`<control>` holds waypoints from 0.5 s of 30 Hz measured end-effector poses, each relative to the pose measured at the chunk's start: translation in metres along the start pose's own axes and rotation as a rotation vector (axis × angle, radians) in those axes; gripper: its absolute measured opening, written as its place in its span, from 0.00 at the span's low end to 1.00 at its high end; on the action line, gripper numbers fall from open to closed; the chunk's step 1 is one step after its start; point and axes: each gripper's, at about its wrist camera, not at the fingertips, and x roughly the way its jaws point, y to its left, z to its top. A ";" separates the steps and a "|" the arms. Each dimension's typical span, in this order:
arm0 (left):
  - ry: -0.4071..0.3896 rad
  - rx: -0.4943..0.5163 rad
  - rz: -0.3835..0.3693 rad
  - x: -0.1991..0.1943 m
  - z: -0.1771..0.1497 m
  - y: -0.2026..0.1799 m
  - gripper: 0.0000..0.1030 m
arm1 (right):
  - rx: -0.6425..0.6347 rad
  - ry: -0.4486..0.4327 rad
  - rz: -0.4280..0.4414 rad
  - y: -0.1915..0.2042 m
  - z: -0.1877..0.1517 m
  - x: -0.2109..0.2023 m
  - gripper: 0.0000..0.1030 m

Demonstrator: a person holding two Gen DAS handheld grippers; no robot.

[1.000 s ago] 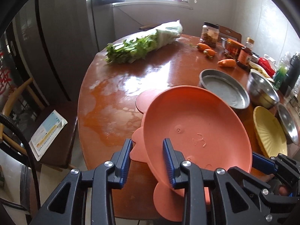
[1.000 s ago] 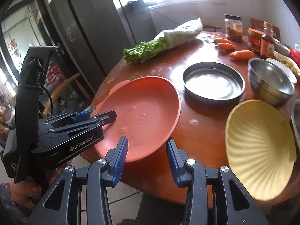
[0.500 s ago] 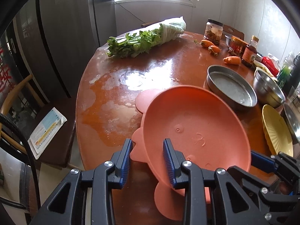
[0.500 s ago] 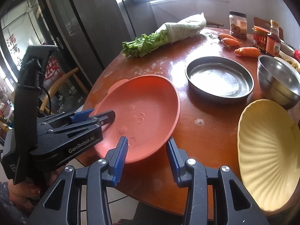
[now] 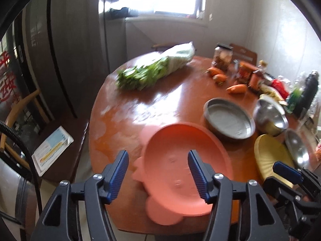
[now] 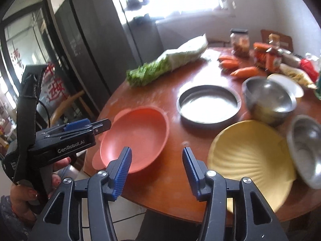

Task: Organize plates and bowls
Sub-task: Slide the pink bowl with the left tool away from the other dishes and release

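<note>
An orange plate (image 5: 180, 166) with ear-like tabs lies flat on the round wooden table (image 5: 140, 108) near its front edge. My left gripper (image 5: 158, 172) hovers above the plate's near rim. Its jaws are opening and the pads do not touch the plate. In the right wrist view the orange plate (image 6: 136, 136) sits just past my right gripper (image 6: 156, 168), whose jaws are opening with nothing gripped. The left gripper (image 6: 88, 126) shows there at the plate's left rim. A yellow ribbed plate (image 6: 250, 154) lies to the right.
A round metal tin (image 6: 208, 104), a steel bowl (image 6: 268, 100), a second steel bowl (image 6: 307, 146) and a white dish (image 6: 286, 84) stand behind the yellow plate. Bagged greens (image 6: 170, 64), carrots (image 6: 244, 71) and jars (image 6: 239, 42) fill the far side. A fridge (image 6: 96, 36) stands left.
The left jaws have widened and let go of the orange plate, which was tilted up and now lies flat. The right jaws have widened too. Both grippers have risen and drawn back.
</note>
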 end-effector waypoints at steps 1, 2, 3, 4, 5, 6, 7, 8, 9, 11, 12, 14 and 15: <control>-0.012 0.010 -0.009 -0.006 0.002 -0.008 0.61 | 0.000 -0.023 -0.011 -0.004 0.001 -0.011 0.55; -0.019 0.018 -0.017 -0.010 0.003 -0.014 0.61 | 0.000 -0.041 -0.018 -0.009 0.001 -0.020 0.56; -0.026 0.027 -0.029 -0.015 0.004 -0.022 0.61 | 0.002 -0.058 -0.030 -0.014 0.001 -0.031 0.56; -0.030 0.032 -0.040 -0.019 0.005 -0.030 0.61 | 0.006 -0.066 -0.031 -0.018 0.001 -0.038 0.56; -0.035 0.042 -0.049 -0.023 0.005 -0.039 0.61 | 0.016 -0.075 -0.034 -0.025 0.001 -0.047 0.57; -0.041 0.049 -0.056 -0.025 0.004 -0.047 0.61 | 0.021 -0.083 -0.045 -0.029 0.000 -0.054 0.57; -0.047 0.054 -0.066 -0.028 0.004 -0.054 0.61 | 0.024 -0.092 -0.055 -0.034 -0.001 -0.061 0.58; -0.047 0.059 -0.076 -0.029 0.004 -0.061 0.61 | 0.030 -0.099 -0.064 -0.040 -0.002 -0.068 0.58; -0.047 0.064 -0.086 -0.031 0.003 -0.070 0.62 | 0.039 -0.105 -0.078 -0.047 -0.003 -0.075 0.58; -0.051 0.078 -0.103 -0.033 0.000 -0.087 0.62 | 0.053 -0.107 -0.083 -0.057 -0.007 -0.085 0.59; -0.052 0.079 -0.105 -0.034 -0.001 -0.093 0.62 | 0.059 -0.107 -0.090 -0.064 -0.008 -0.090 0.59; -0.049 0.086 -0.116 -0.034 -0.005 -0.105 0.62 | 0.067 -0.108 -0.102 -0.072 -0.012 -0.096 0.59; -0.047 0.086 -0.122 -0.034 -0.007 -0.112 0.62 | 0.073 -0.105 -0.107 -0.077 -0.015 -0.099 0.59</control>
